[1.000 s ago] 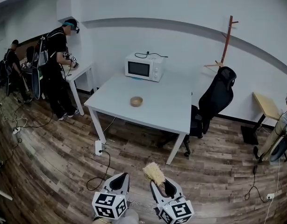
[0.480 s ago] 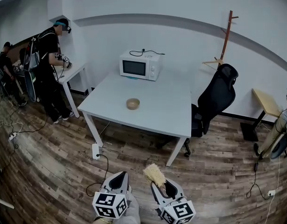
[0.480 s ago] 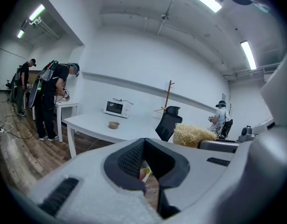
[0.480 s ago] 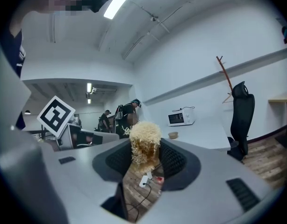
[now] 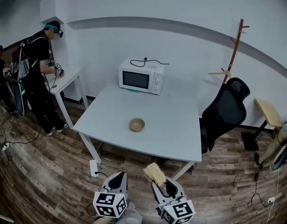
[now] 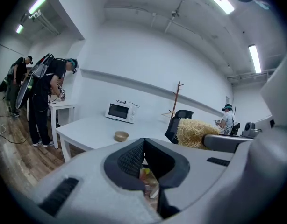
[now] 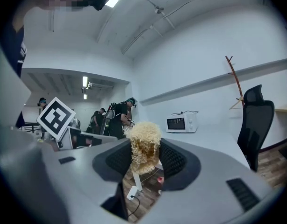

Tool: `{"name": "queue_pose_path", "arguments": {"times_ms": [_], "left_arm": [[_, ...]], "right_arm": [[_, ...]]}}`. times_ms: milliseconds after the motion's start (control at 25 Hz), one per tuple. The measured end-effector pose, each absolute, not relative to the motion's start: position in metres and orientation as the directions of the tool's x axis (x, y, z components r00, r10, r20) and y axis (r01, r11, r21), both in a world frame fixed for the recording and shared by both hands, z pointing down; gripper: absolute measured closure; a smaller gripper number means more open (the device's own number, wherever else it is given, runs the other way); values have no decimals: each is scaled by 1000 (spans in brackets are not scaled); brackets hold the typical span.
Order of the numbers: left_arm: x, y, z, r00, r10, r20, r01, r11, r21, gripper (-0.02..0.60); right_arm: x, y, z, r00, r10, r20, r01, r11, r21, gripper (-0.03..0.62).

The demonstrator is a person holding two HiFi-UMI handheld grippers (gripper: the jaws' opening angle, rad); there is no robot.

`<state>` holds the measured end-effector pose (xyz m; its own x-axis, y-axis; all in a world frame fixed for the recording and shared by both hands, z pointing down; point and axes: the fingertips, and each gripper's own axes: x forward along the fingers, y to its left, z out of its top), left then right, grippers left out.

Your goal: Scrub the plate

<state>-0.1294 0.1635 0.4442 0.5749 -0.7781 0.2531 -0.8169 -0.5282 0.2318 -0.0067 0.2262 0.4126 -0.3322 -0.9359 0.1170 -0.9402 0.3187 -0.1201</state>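
Note:
A small tan wooden plate (image 5: 137,124) with a raised rim sits alone near the middle of the white table (image 5: 176,134); the left gripper view shows the plate (image 6: 121,136) far ahead. Low in the head view, over the floor and short of the table, my left gripper (image 5: 118,181) is shut with nothing in it (image 6: 144,149). My right gripper (image 5: 162,186) is beside it, shut on a straw-coloured scrubber (image 5: 154,173). The scrubber's bristly head (image 7: 144,146) stands up between the pads of the right gripper (image 7: 144,158).
A white microwave (image 5: 140,78) stands at the table's far edge, its cable on top. A black office chair (image 5: 227,108) is at the table's right, with a wooden coat stand (image 5: 234,45) behind it. People (image 5: 36,73) work at a side table on the left. A power strip (image 5: 93,168) lies on the wood floor.
The table with the plate and microwave has come closer and shifted lower in the head view. Both grippers keep their places and their grip.

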Motion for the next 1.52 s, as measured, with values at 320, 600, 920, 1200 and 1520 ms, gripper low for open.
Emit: {"name": "queue_pose_path", "arguments": {"times_ms": [320, 600, 920, 1200, 1520], "left_arm": [[-143, 42, 445, 599, -756, 264, -801, -557, 221, 563], [-138, -25, 461, 619, -727, 297, -785, -575, 229, 563], [-121, -78, 487, 623, -700, 350, -782, -570, 252, 563], [-100, -122, 521, 611, -679, 407, -791, -543, 281, 563], [-69, -176, 572, 620, -600, 506, -785, -484, 387, 558]], "right_arm": [[-15, 98, 406, -280, -957, 78, -954, 268, -138, 425], [-14, 31, 419, -256, -962, 96, -961, 243, -129, 425], [14, -13, 435, -242, -958, 153, -968, 229, -101, 425], [40, -73, 455, -287, -939, 188, -958, 283, -48, 425], [56, -141, 473, -384, -888, 254, -921, 389, -30, 425]]}}
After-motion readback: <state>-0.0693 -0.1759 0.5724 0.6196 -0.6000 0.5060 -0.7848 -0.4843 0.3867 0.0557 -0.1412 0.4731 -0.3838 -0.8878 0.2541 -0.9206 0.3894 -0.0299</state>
